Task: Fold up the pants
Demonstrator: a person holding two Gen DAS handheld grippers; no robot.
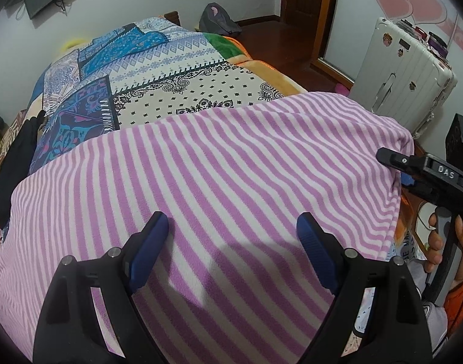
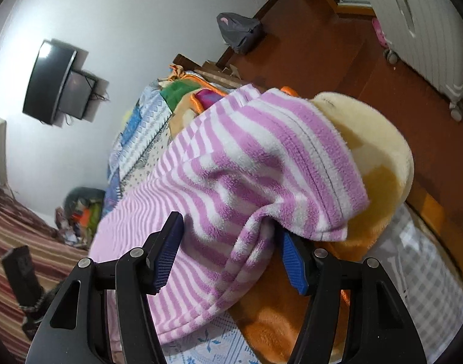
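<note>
Nearest in the left wrist view, the left gripper point(image 1: 233, 227) hovers over the pink-and-white striped fleece pants point(image 1: 219, 163), its blue-padded jaws spread wide with nothing pinched between them; only flat striped cloth shows in the gap. The pants lie spread across the bed, filling the middle of this view from nine o'clock to three o'clock.

At three o'clock the right gripper point(image 1: 392, 159) reaches in to the pants' edge, and below it, at four o'clock, a hand point(image 1: 443, 242) wraps the handle.

In the right wrist view, a bunched fold of the pants point(image 2: 246, 163) sits between the right gripper's point(image 2: 231, 244) blue pads. The jaws stand partly apart; the right pad touches the cloth, while a gap shows beside the left pad, so a firm grip cannot be told. Under the fold, at four o'clock, lies an orange and cream plush blanket point(image 2: 380, 163).

Farther off, a patterned blue and white bedspread point(image 1: 182, 69) covers the bed at twelve o'clock. Beyond it, a white hard-shell suitcase point(image 1: 404, 79) stands at two o'clock, a grey backpack point(image 1: 219, 19) sits on the floor by the wall, and a wall-mounted television point(image 2: 54, 82) hangs at ten o'clock.
</note>
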